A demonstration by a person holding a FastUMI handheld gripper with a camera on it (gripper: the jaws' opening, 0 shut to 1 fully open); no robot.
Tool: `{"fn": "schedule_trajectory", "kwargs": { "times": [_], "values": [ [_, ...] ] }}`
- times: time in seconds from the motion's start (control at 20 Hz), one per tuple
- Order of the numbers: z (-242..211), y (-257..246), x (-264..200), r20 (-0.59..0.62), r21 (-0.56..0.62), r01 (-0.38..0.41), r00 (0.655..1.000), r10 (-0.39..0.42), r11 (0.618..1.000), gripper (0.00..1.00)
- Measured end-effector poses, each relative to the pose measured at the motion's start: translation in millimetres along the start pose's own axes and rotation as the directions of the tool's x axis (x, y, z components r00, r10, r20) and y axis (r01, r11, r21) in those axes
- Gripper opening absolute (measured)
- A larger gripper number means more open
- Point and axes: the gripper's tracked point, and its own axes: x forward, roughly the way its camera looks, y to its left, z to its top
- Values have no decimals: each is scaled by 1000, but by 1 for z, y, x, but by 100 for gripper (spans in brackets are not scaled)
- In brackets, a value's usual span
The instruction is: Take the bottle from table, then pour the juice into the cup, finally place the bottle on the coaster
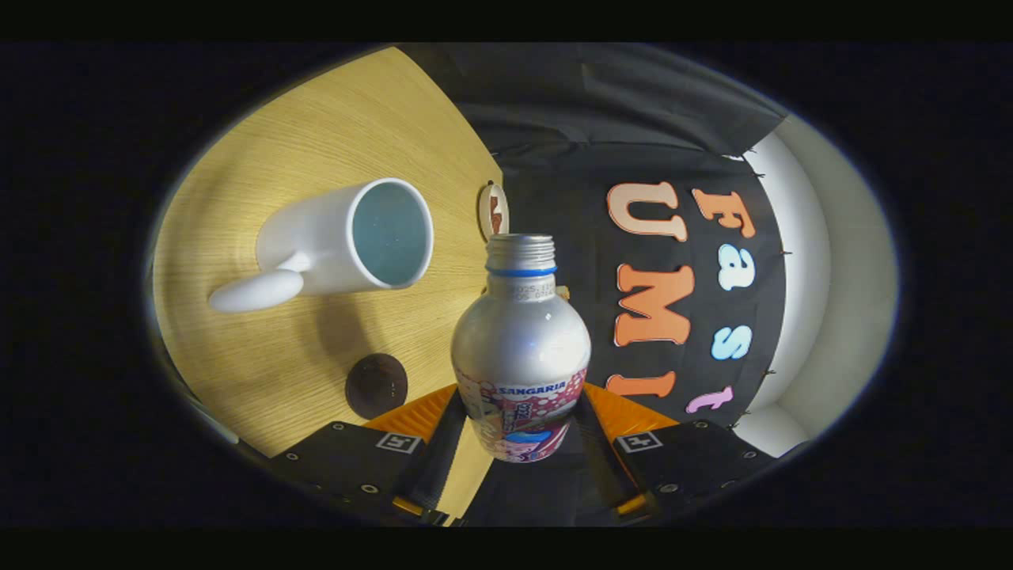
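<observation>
Gripper [520, 431]: clenched on the bottle, one finger pressing each side of its lower body; the view is rolled so that the table appears tilted on one side and the booth wall on the other.

Bottle [521, 348]: silver metal bottle with a printed label round its lower half, held between the fingers and pointing forward along them; the threaded neck is bare, with a blue ring just below the thread. No cap sits on the neck.

Cup [348, 237]: white mug with a handle, standing on the table ahead of the fingers and to one side of the bottle's neck; its open mouth faces the camera and the inside looks pale blue-grey. Whether it holds liquid cannot be told. The bottle's mouth is near the cup's rim but apart from it.

Coaster [493, 210]: a thin round disc with a light rim, seen nearly edge-on at the table's far edge, just beyond the bottle's mouth and beside the cup.

Dark disc [376, 385]: a small, round, dark brown object lying flat on the table, near the finger on the cup's side.

Table [316, 127]: light wood grain, bearing the cup, the coaster and the dark disc.
</observation>
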Motion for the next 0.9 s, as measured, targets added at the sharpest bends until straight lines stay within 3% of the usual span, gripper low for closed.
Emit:
{"fn": "schedule_trajectory", "kwargs": {
  "times": [0.9],
  "values": [
    [-1, 0, 6, -7, -201, -2, 1000, 1, 980, 74]
  ]
}}
